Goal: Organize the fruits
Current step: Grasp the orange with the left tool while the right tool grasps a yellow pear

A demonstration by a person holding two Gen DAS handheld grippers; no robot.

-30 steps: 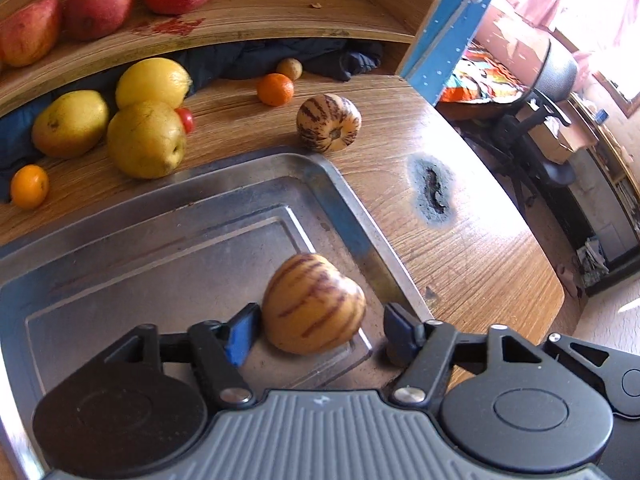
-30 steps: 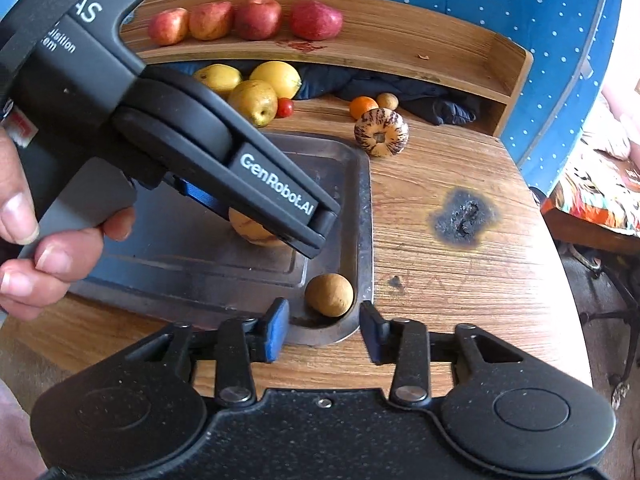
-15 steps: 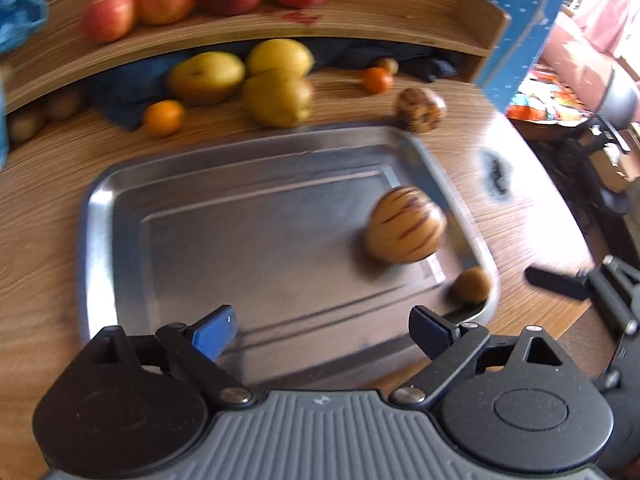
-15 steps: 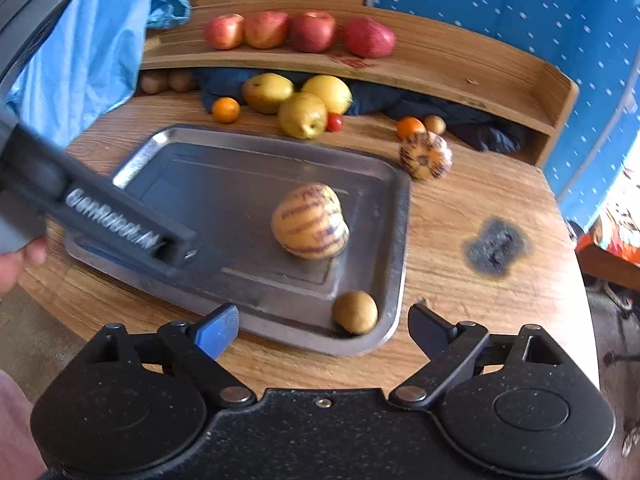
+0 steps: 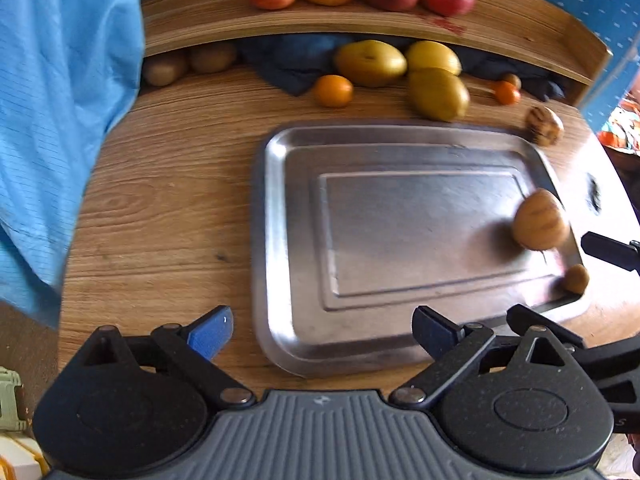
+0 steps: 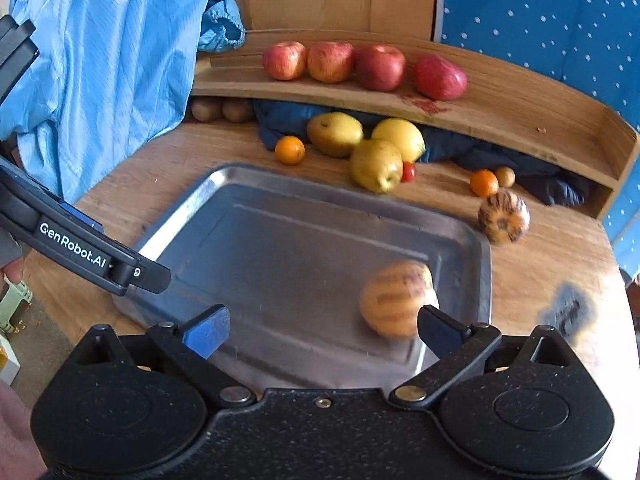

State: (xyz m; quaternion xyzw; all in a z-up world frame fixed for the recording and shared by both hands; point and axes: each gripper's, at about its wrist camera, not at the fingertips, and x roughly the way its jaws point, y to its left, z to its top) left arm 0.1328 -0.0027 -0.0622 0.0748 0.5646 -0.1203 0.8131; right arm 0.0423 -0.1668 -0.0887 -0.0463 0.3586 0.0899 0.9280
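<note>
A steel tray (image 5: 280, 240) (image 6: 188, 208) lies on the wooden table. In it rests a striped yellow melon (image 5: 540, 220) (image 6: 396, 300) near the right rim, with a small brown fruit (image 5: 576, 278) in the near right corner. My left gripper (image 5: 322, 332) is open and empty above the tray's near left corner. My right gripper (image 6: 322, 330) is open too, above the tray's near edge, the striped melon just beyond its right finger. A second striped melon (image 5: 544, 125) (image 6: 503, 216) sits on the table past the tray's far right corner.
Three yellow pears (image 6: 376, 164), two oranges (image 6: 290, 150) (image 6: 483, 182), a cherry tomato (image 6: 408, 171) and small brown fruits (image 6: 505, 176) lie behind the tray. Several red apples (image 6: 378, 67) line the wooden shelf (image 6: 520, 120). Blue cloth (image 6: 100, 60) hangs at left.
My left gripper let go of the striped melon and drew back to the left; the melon now rests in the tray. My right gripper opened wider and shifted left.
</note>
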